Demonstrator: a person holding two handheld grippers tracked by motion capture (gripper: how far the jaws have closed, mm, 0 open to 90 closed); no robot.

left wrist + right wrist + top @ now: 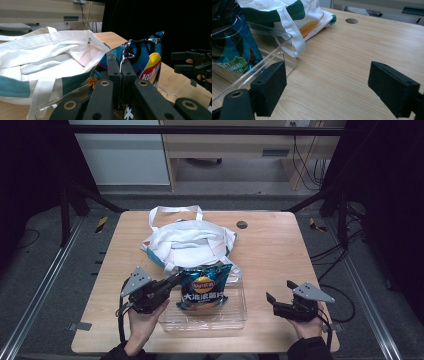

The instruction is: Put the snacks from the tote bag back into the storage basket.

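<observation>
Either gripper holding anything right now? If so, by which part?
The left gripper is shut on the chip bag, pinching its crimped top edge at the left corner, above the clear bin. The right gripper stands open over bare table, holding nothing.

dim surroundings, evenly lit table, soft focus

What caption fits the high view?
Left gripper pinches a chip bag in a clear tray; right gripper waits open.

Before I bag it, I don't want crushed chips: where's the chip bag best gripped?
By the flat crimped top seal of the chip bag, from its left edge, where the left gripper is shut on it; the puffed middle would crush.
</observation>
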